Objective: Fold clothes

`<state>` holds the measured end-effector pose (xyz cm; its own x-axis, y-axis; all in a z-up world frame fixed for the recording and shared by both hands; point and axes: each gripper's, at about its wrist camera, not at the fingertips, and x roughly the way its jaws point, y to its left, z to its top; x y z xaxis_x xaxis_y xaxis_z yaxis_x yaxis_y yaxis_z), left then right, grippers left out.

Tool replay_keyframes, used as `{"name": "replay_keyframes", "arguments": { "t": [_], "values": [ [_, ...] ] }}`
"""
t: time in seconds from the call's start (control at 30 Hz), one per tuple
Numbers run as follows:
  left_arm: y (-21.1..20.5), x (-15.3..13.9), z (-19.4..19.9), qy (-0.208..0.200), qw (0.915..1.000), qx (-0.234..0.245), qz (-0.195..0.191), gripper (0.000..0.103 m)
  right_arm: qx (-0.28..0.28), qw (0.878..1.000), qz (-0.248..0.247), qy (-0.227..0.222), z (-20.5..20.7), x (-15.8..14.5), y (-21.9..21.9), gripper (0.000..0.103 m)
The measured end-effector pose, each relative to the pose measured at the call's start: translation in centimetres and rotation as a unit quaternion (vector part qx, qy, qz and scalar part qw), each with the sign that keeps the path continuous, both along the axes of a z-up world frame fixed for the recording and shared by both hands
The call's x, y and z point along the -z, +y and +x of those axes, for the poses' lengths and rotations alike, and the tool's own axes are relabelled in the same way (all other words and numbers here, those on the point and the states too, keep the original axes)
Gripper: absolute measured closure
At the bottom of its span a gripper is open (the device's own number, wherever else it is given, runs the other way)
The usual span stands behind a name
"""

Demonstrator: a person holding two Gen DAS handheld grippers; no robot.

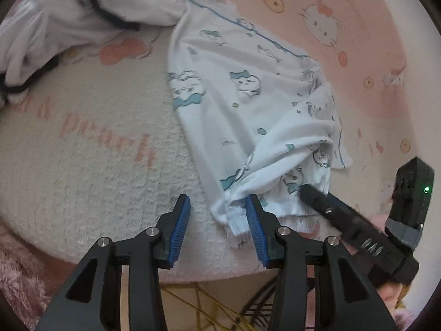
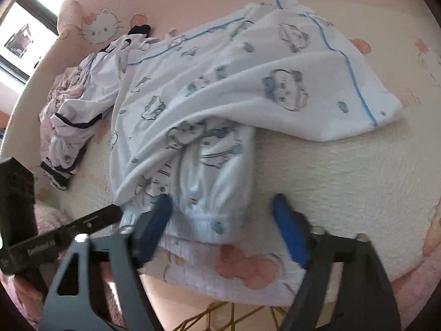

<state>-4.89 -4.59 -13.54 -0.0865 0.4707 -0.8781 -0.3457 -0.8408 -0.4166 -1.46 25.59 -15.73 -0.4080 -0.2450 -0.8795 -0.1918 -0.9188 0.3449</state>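
Note:
White pyjama trousers (image 1: 248, 104) with a blue cartoon print and blue piping lie crumpled on the plush mat. In the left wrist view my left gripper (image 1: 218, 202) stands open at their elastic hem; the cloth's corner lies against the right pad, clear of the left one. My right gripper's black finger (image 1: 317, 200) touches the same hem from the right. In the right wrist view the trousers (image 2: 234, 88) spread away from me. My right gripper (image 2: 222, 205) is wide open with the gathered hem between its blue pads. The left gripper's finger (image 2: 107, 215) comes in from the left.
A second white garment with dark trim (image 1: 82, 8) (image 2: 74, 115) is heaped at the mat's far side. The cream and pink cat-print mat (image 1: 96, 165) (image 2: 344, 179) ends just under the grippers, above a yellow wire frame (image 1: 209, 306). Pink fluffy fabric (image 1: 19, 270) lies at lower left.

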Motion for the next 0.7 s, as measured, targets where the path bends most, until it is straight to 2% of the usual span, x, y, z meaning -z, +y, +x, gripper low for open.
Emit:
{"name": "replay_keyframes", "arguments": {
  "t": [0.07, 0.1, 0.13, 0.17, 0.23, 0.33, 0.4, 0.63, 0.7],
  "values": [
    [1.0, -0.1, 0.3, 0.018, 0.9998, 0.008, -0.006, 0.062, -0.023, 0.999, 0.031, 0.001, -0.1, -0.2, -1.3, 0.031],
    [1.3, -0.1, 0.4, 0.023, 0.9996, 0.013, -0.007, 0.064, -0.036, 0.999, 0.039, 0.004, -0.1, -0.3, -1.8, 0.046],
    [1.8, 0.1, 0.6, 0.025, 0.9994, 0.022, -0.008, 0.077, -0.048, 0.998, 0.046, 0.005, 0.0, -0.5, -2.2, 0.063],
    [2.1, 0.3, 0.7, 0.022, 0.9994, 0.027, -0.006, 0.083, -0.051, 0.998, 0.033, 0.002, 0.0, -0.5, -2.1, 0.066],
    [2.4, 0.1, 1.1, 0.025, 0.9992, 0.032, -0.004, 0.085, -0.056, 0.998, 0.006, -0.004, 0.1, -0.4, -1.7, 0.078],
    [2.5, -0.2, 1.9, 0.026, 0.9986, 0.047, -0.004, 0.087, -0.044, 0.998, -0.028, -0.02, 0.6, -0.2, -0.9, 0.086],
    [2.6, -0.5, 2.5, 0.022, 0.9979, 0.06, -0.005, 0.087, -0.042, 0.998, -0.038, -0.027, 1.3, -0.4, -0.6, 0.088],
    [2.6, -0.9, 5.3, -0.001, 0.9956, 0.093, -0.007, 0.087, -0.041, 0.998, -0.035, -0.035, 4.6, -2.1, -0.8, 0.089],
    [2.5, -0.7, 5.7, -0.007, 0.9951, 0.096, -0.02, 0.087, -0.039, 0.997, -0.04, -0.045, 5.6, -1.9, -0.9, 0.089]
  ]
}}
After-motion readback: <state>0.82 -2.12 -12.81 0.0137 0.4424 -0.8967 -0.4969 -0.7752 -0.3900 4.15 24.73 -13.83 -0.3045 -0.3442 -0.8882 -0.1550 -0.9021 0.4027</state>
